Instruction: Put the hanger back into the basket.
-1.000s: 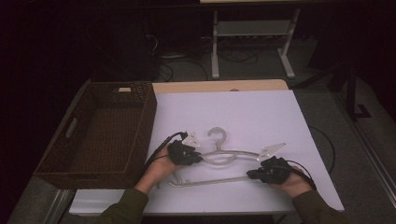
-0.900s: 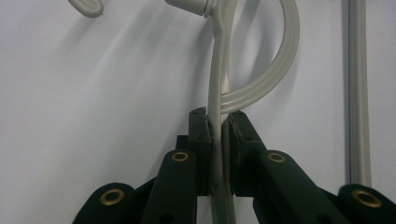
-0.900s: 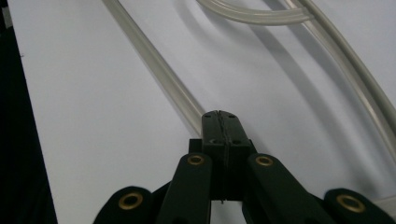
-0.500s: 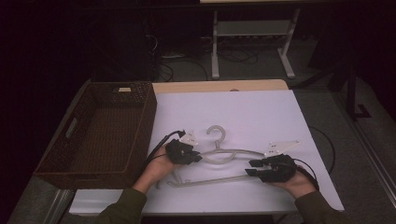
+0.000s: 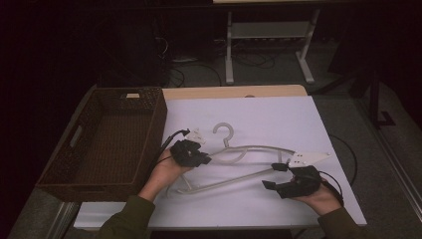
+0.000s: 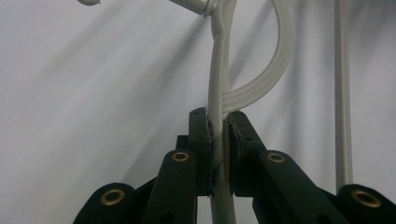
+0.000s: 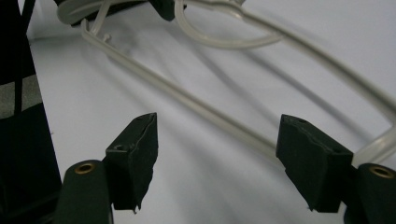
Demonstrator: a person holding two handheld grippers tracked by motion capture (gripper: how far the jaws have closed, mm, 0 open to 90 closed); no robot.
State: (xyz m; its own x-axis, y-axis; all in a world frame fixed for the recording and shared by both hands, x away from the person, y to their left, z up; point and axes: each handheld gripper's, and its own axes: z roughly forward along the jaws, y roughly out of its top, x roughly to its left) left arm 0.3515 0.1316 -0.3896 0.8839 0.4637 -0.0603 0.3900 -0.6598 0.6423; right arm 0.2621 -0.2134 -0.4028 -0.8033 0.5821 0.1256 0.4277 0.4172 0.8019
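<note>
Holding the hanger [image 5: 249,162] flat mid-table [image 5: 278,114], left claw [image 6: 219,140] pinches its upper arm at frame centre-left while right claw [image 7: 217,156] sits spread at lower right beside the bottom bar; likely next: close it on that bar, lift toward basket [image 5: 79,149].

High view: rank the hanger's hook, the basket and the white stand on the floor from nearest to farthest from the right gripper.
From the right gripper:
1. Hook, up and left on the table.
2. Basket, at the table's left edge.
3. Stand, on the floor beyond the table's far edge.
</note>
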